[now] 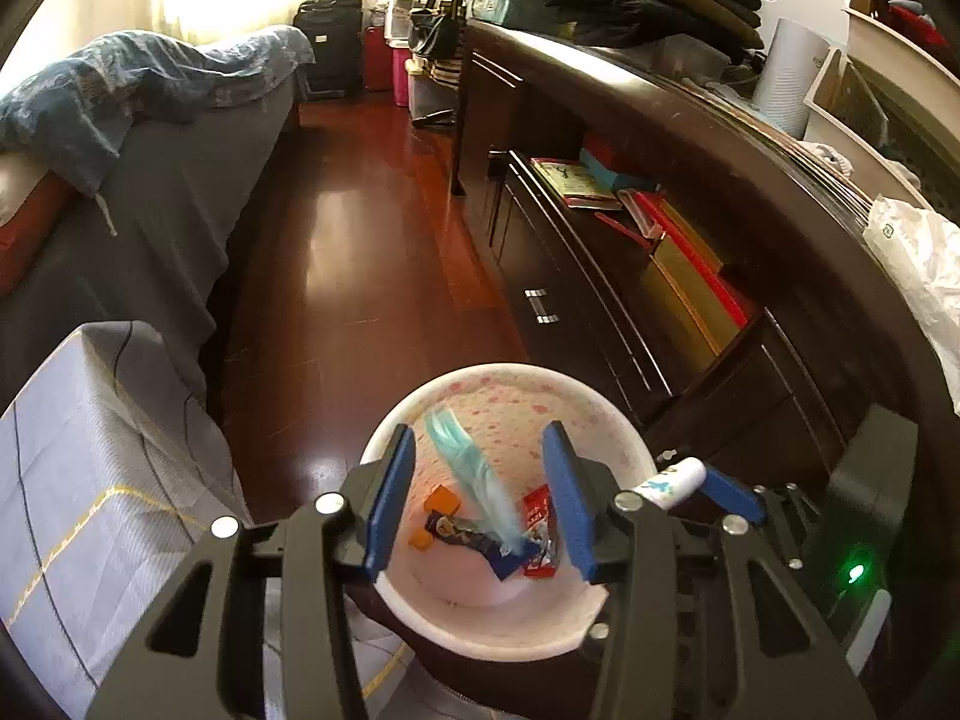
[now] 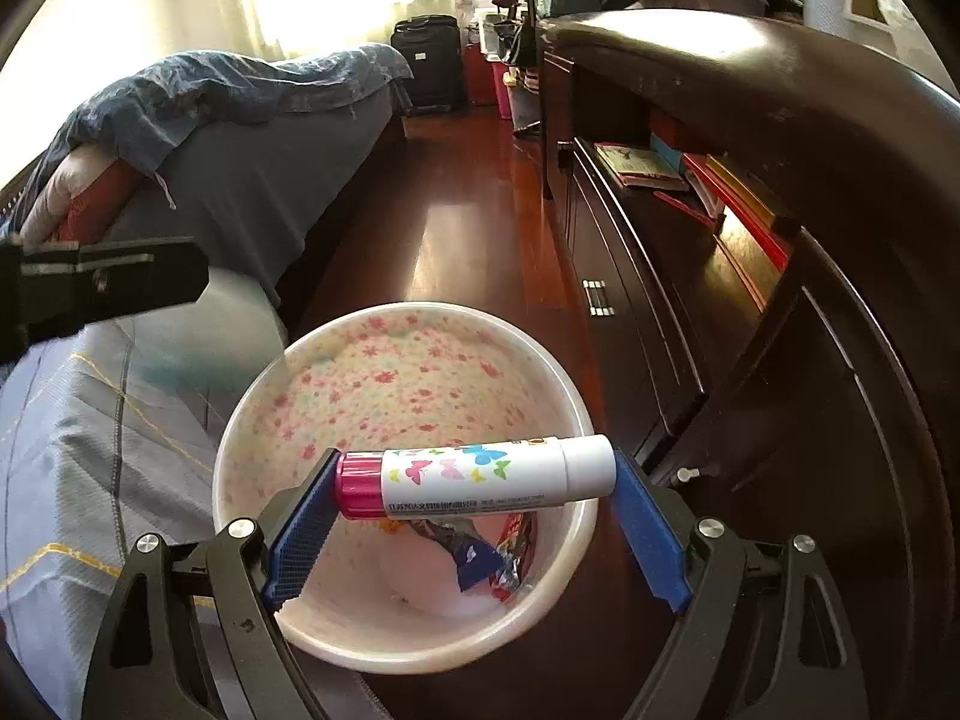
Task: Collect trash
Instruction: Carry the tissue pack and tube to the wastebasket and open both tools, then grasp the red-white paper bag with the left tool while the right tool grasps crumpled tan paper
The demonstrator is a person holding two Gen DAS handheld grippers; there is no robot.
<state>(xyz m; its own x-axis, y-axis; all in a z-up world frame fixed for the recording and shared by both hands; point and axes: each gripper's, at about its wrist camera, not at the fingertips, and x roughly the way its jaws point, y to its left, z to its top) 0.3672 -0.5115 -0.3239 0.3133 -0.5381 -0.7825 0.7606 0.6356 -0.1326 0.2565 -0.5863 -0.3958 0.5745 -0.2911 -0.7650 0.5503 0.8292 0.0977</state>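
A white bin (image 2: 543, 378) with a flower-print lining stands on the dark wood floor (image 1: 360, 240) between a bed (image 1: 150, 228) and a long dark cabinet (image 1: 600, 300), both pairs of tongs poised over its mouth. At the bottom lie crumpled snack wrappers (image 1: 480, 540), a red-and-silver one among them, and small orange pieces (image 1: 441, 501). A pale teal strip (image 1: 474, 480), blurred, hangs in the gap of the left tongs (image 1: 486, 504), whose blue pads stand partly apart and do not press it; whether it touches anything cannot be made out. The right tongs (image 2: 474, 483), spread wide, clamp a glue stick (image 2: 474, 477) end to end, its pink base against one pad and its white cap against the other, level above the bin's near half. The stick hides part of the rubbish below. The bin's near rim is cut off by the tongs' black frames. An open cabinet shelf holds books and boxes (image 1: 660, 228), their titles unreadable.
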